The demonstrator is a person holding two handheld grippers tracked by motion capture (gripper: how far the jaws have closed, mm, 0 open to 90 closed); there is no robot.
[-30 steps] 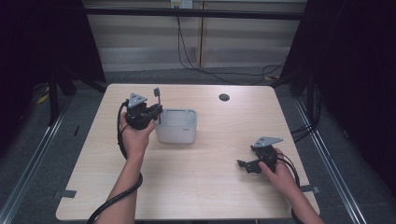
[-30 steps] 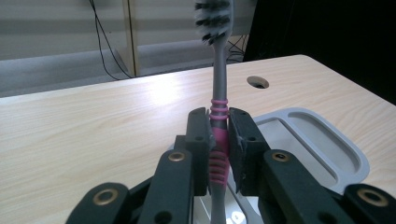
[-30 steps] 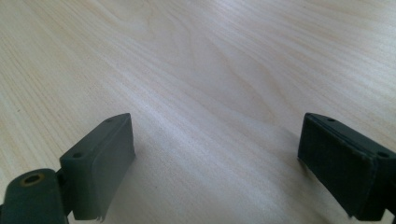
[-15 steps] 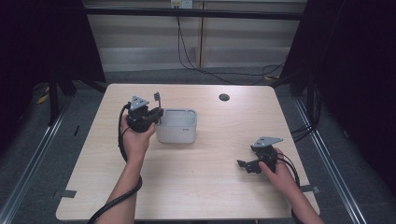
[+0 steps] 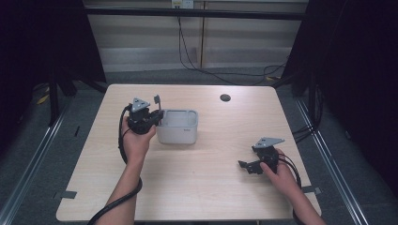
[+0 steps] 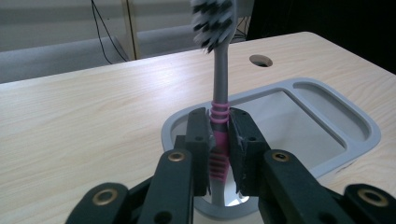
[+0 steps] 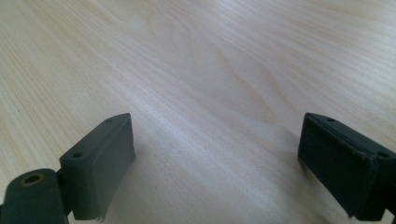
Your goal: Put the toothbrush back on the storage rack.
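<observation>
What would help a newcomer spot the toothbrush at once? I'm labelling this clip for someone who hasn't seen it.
Start at the grey holder left of centre on the wooden table. At its left end the left gripper clamps the toothbrush upright: grey stem, pink ribbed grip, black-and-white bristles on top.

Two hand-held black grippers, bare forearms.
Left gripper and right gripper: black jaws, brass-ringed screw holes, grey three-cornered top plates, black trailing cables; no sleeves visible.
</observation>
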